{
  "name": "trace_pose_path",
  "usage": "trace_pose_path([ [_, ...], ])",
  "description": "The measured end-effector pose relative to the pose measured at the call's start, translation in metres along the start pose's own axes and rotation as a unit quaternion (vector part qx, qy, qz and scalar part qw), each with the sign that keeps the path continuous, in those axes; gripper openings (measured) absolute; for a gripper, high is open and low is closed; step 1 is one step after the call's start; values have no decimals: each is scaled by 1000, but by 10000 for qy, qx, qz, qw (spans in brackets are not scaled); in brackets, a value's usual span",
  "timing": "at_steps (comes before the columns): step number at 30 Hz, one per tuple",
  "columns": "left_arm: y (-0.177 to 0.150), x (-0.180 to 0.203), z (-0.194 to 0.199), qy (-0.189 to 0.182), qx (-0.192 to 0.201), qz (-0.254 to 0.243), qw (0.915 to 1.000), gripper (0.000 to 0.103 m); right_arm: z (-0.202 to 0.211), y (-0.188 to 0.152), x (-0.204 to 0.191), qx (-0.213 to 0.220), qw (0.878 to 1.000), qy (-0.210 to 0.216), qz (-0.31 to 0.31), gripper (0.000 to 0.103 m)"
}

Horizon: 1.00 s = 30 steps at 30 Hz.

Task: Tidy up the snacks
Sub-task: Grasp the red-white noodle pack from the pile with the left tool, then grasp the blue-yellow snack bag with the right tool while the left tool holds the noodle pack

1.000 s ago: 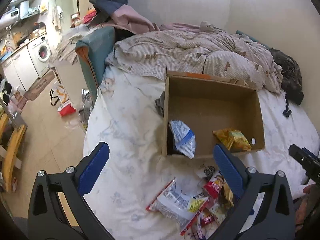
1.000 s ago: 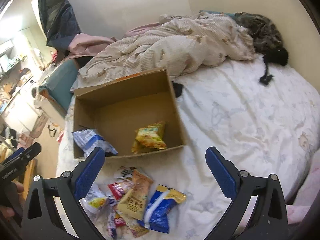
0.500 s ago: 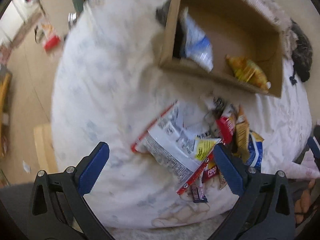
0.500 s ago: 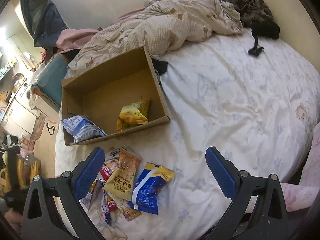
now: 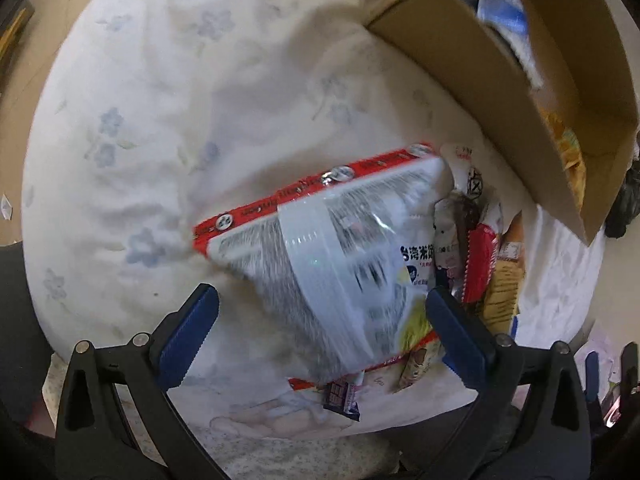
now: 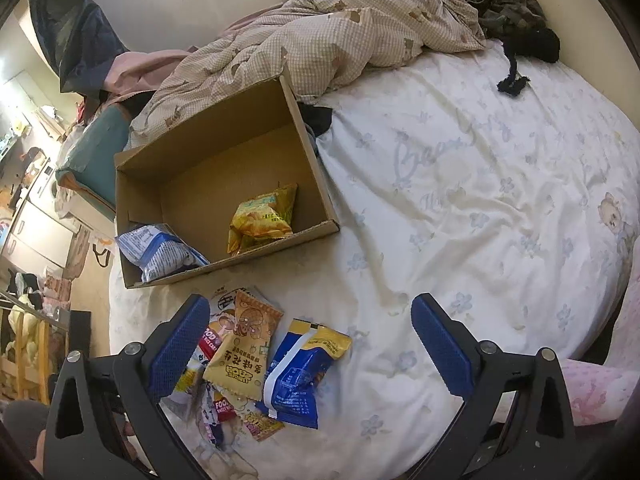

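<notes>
White bedding printed with pale blue flowers (image 6: 460, 184) covers the bed, and on it sits an open brown cardboard box (image 6: 308, 148) already holding a yellow crinkled snack bag (image 6: 262, 220) and a blue-and-white snack pouch (image 6: 160, 254). Just in front of the box lies a loose pile of packets, among them a tan peanut-print packet (image 6: 244, 346) and a dark blue foil bag with a yellow top (image 6: 302, 372).

Over the pile, the left gripper (image 5: 322, 322) hangs with its fingers spread wide, straddling the large clear rice-cracker bag with a red border (image 5: 320, 256); nothing is pinched yet. The right gripper (image 6: 310, 334) hovers empty, fingers likewise apart.

The big bag looks slippery and bulky, so the grasp would go best on its flat sealed red edge rather than the puffy middle, closing firmly before lifting. Smaller packets touching its right side may drag along; lifting slowly towards the box should shed them.
</notes>
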<state>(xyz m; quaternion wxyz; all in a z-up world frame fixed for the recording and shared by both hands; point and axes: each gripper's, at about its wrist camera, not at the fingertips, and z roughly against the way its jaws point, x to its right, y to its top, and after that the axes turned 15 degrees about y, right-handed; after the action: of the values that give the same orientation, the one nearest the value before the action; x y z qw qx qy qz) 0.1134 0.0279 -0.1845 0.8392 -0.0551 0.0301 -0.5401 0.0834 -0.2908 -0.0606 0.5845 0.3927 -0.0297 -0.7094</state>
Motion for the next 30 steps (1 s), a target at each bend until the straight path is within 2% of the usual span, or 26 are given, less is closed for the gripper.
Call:
trace_pose_path([
  [2, -1, 1, -1, -5, 25, -9, 10000, 87, -3, 0, -1, -32, 10000, -5, -5, 103],
  [3, -1, 1, 1, -27, 60, -12, 10000, 68, -4, 1, -1, -39, 10000, -11, 7, 103],
  [4, 0, 1, 4, 35, 106, -25, 9999, 54, -5, 1, -2, -43, 10000, -20, 25, 103],
  [7, 2, 3, 15, 84, 229, -117, 9996, 39, -7, 1, -4, -58, 9999, -43, 71, 103],
  [9, 1, 5, 26, 90, 437, -311, 9985, 34, -7, 0, -4, -62, 10000, -27, 72, 103],
  [13, -3, 7, 56, 135, 1014, -562, 9932, 33, -7, 0, -3, -73, 10000, 11, 44, 103],
  [17, -10, 7, 89, 384, 1653, -858, 9818, 33, -8, 0, 2, -132, 9999, 32, -72, 103],
  [22, -15, 12, 103, 555, 1941, -1097, 9732, 33, -9, 0, 21, -251, 9976, 184, -622, 103],
  [24, -16, 10, 106, 521, 1970, -1133, 9724, 33, -14, -1, 32, -378, 9949, 160, -920, 103],
  [28, -19, 6, 109, 480, 2060, -1117, 9710, 33, -35, -9, 54, -896, 9830, 106, -1600, 102],
  [30, -20, 5, 111, 485, 2110, -1097, 9701, 33, -47, -16, 61, -1164, 9750, 183, -1881, 98],
])
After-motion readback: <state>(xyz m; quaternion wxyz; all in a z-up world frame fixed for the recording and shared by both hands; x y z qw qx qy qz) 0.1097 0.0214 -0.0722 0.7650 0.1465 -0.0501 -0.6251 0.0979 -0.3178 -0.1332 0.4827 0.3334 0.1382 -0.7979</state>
